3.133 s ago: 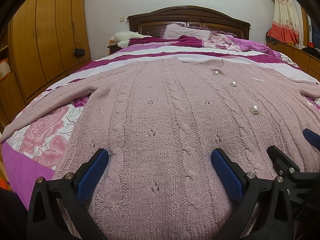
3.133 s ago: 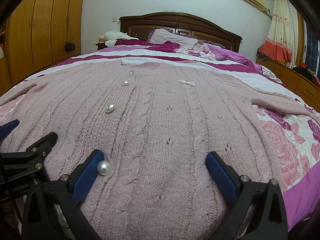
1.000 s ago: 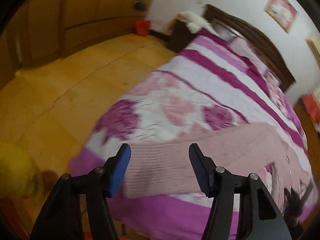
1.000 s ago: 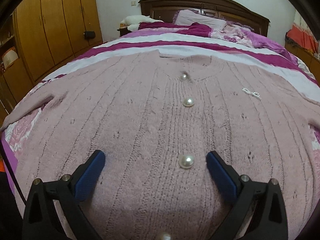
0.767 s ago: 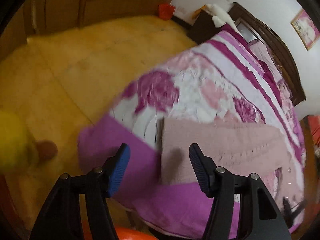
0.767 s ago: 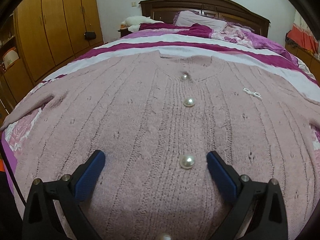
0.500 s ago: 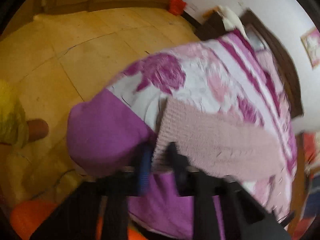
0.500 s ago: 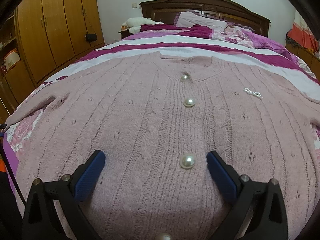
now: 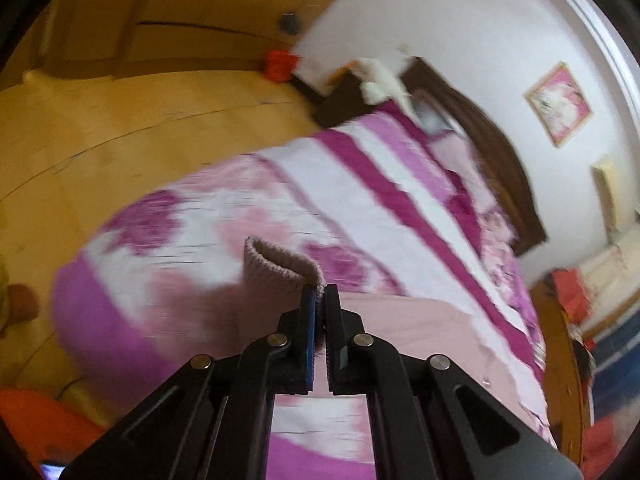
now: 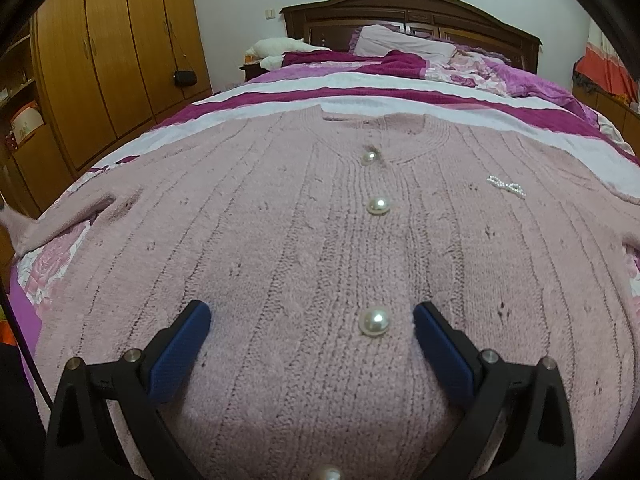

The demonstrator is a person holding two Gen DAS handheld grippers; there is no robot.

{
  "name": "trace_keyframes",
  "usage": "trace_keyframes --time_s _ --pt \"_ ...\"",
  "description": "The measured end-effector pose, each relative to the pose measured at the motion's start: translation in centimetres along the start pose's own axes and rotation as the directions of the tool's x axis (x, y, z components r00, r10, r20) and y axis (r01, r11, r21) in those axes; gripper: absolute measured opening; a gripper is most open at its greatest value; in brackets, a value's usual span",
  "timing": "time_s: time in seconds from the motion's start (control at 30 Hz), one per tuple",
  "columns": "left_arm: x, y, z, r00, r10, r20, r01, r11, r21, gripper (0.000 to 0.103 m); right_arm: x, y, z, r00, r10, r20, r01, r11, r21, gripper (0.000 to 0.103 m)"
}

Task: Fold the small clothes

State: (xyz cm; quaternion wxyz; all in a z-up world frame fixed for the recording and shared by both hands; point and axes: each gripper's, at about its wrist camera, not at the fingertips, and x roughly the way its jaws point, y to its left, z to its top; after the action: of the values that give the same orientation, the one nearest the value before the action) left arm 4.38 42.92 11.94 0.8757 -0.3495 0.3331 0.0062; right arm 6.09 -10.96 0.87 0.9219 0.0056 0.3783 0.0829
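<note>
A pink cable-knit cardigan (image 10: 312,248) with pearl buttons (image 10: 374,321) lies spread face up on the bed. My right gripper (image 10: 312,332) hovers open over its lower front, a pearl button between the blue pads, which do not touch it. In the left wrist view my left gripper (image 9: 320,300) is shut on the ribbed sleeve cuff (image 9: 276,266), which stands lifted off the bedspread (image 9: 224,216); the sleeve (image 9: 404,320) trails to the right. The view is motion-blurred.
The bed has a purple, white and floral cover and a dark headboard (image 10: 408,12) with pillows (image 10: 404,46). Wooden wardrobes (image 10: 108,52) stand at the left. Wooden floor (image 9: 120,120) lies beside the bed, with an orange object (image 9: 36,424) low at the left.
My left gripper swung from the cardigan's hem to the left sleeve end, closed on the cuff and lifted it. The right gripper stayed open over the buttons.
</note>
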Motion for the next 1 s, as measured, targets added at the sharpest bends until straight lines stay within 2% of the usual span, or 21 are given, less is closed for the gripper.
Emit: trace_keyframes --time_s 0.13,0.3,0.43,0.57,0.73,0.87,0.93,1.0 --pt "1.8 -6.7 -1.0 0.998 -0.067 -0.019 0.069 0.993 0.1 0.0 0.1 0.1 0.1 1.0 0.01 0.0 -0.01 1.0 0.003 0.103" --pt "4.6 -13.6 -3.1 0.985 -0.161 -0.055 0.168 0.972 0.165 0.0 0.3 -0.1 0.3 0.999 0.037 0.0 -0.037 0.999 0.009 0.103" --pt "8.7 -18.2 -6.1 0.978 -0.166 -0.13 0.19 0.96 0.205 0.0 0.7 0.1 0.6 0.999 0.044 -0.008 -0.044 0.999 0.005 0.103" --pt "11.8 -19.9 -9.9 0.965 -0.191 -0.179 0.225 0.955 0.193 0.0 1.0 0.2 0.7 0.999 0.043 -0.017 -0.043 0.999 -0.008 0.103" --pt "15.9 -21.8 -14.1 0.957 -0.147 -0.25 0.206 0.951 0.229 0.0 1.0 -0.1 0.6 0.998 0.054 -0.018 -0.054 0.999 -0.006 0.103" --pt "18.5 -21.1 -16.5 0.942 -0.191 -0.276 0.259 0.936 0.236 0.0 1.1 -0.1 0.6 0.998 0.057 -0.023 -0.057 0.998 -0.01 0.103" --pt "18.4 -20.0 -16.9 0.952 -0.206 -0.228 0.259 0.937 0.233 0.006 1.0 -0.1 0.5 0.997 0.064 -0.032 -0.065 0.998 -0.024 0.103" --pt "18.5 -19.6 -16.7 0.962 -0.162 -0.22 0.213 0.948 0.236 0.006 0.8 0.0 0.5 0.995 0.088 -0.055 -0.091 0.994 -0.053 0.102"
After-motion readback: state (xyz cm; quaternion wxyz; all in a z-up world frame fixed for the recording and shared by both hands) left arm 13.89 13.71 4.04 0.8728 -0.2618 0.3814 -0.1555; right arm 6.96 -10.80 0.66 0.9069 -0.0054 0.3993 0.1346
